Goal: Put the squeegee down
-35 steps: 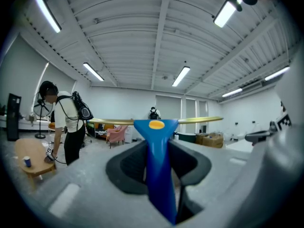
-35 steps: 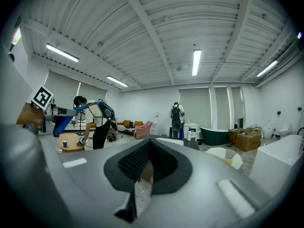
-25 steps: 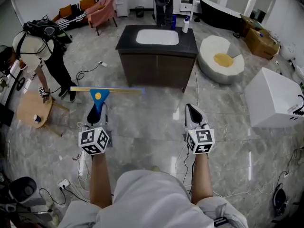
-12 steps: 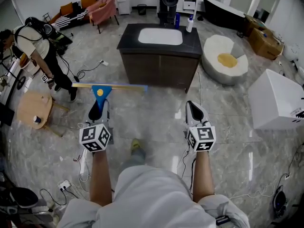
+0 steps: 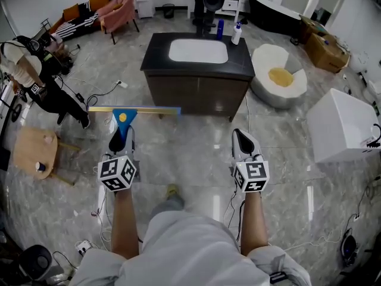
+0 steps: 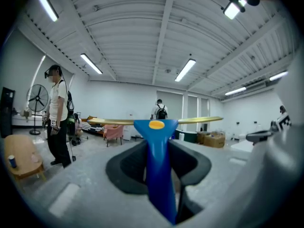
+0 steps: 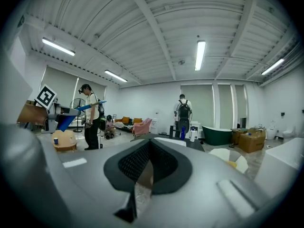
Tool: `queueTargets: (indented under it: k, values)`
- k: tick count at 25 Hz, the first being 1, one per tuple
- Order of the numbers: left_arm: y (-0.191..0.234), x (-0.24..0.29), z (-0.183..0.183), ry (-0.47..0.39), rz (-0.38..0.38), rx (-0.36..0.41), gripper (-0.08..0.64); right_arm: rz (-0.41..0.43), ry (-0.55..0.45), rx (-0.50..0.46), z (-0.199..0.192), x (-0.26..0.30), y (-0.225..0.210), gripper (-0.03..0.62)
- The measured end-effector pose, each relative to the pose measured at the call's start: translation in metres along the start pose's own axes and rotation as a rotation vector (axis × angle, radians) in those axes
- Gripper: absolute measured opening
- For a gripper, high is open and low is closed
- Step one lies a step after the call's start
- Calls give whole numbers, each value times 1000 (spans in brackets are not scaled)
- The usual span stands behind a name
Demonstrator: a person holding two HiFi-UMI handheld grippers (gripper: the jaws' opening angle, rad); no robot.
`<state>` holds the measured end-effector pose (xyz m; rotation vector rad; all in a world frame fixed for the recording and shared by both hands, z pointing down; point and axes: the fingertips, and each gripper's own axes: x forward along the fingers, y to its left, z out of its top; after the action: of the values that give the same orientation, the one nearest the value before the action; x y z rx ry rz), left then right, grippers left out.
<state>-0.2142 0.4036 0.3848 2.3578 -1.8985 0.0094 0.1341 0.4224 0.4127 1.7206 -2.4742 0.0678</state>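
While squeegee (image 5: 122,119) hovers, marble floor (image 5: 190,155), sink cabinet (image 5: 196,94)

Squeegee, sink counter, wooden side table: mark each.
squeegee (image 5: 123,123), head view, blue handle neck.
sink counter (image 5: 196,70), head view, dark top's front strip.
wooden side table (image 5: 30,149), head view, bare tabletop.

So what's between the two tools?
Only bare grey floor, as the head view shows. The left tool grips the blue squeegee; the right tool holds nothing.
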Motion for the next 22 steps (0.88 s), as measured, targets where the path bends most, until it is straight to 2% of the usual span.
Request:
queueTargets:
  k: [12,22]
  values:
    - [105,126,22,23,-58,-18,129,-31,11,23,33,156,37,3]
    - [151,179,23,19,-94,-47,129,-74,0,26,47,215,47,3]
